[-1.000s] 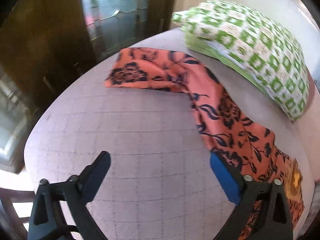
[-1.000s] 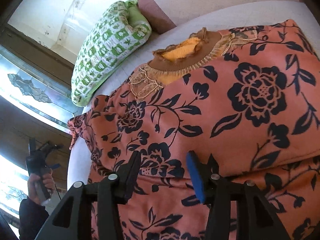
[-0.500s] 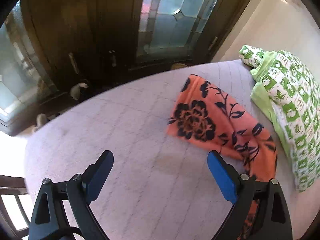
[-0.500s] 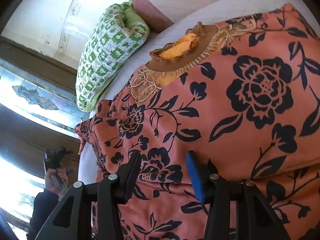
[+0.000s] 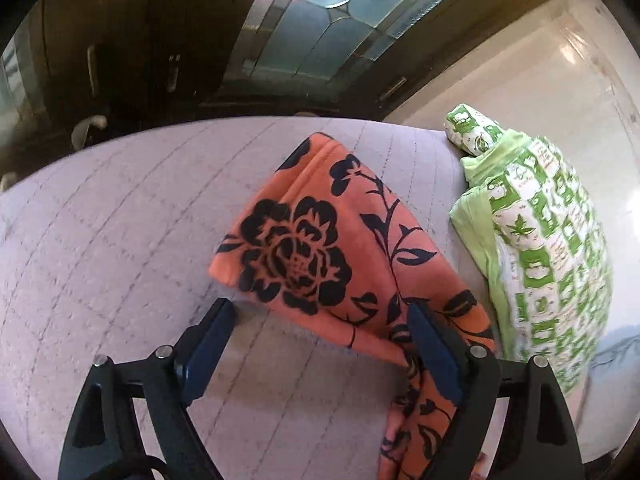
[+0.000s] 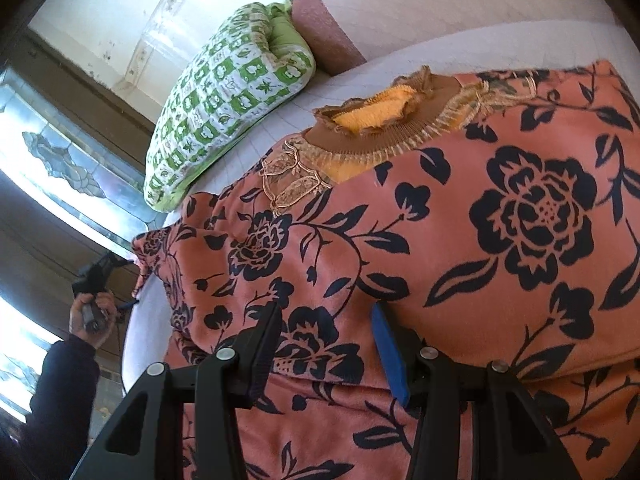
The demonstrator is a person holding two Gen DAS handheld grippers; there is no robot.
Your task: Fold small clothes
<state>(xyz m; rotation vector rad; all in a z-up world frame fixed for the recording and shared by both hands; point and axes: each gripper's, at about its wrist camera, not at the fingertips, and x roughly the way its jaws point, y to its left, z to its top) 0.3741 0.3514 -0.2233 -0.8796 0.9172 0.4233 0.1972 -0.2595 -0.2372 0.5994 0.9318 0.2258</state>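
Observation:
An orange garment with black flowers (image 6: 460,248) lies spread on the bed, its brown and yellow neckline (image 6: 376,120) toward the pillow. My right gripper (image 6: 326,320) rests low over its middle with the jaws half apart; cloth lies under and between the fingers, and no pinch shows. In the left wrist view the garment's sleeve end (image 5: 296,252) lies flat. My left gripper (image 5: 320,314) is just short of it, jaws wide and closing, with the sleeve's near edge between the fingertips and untouched by the pads. The right wrist view shows that gripper (image 6: 98,274) small at the far left, in a hand.
A green and white patterned pillow (image 5: 540,248) lies close beside the sleeve, and also shows in the right wrist view (image 6: 224,108). The bed's pale quilted cover (image 5: 120,240) stretches to the left. Dark wooden doors with glass panes (image 5: 320,20) stand beyond the bed's edge.
My left gripper has swung round and come down toward the sleeve end, which now fills the view near the fingertips; its jaws have narrowed a little. The right gripper has stayed put.

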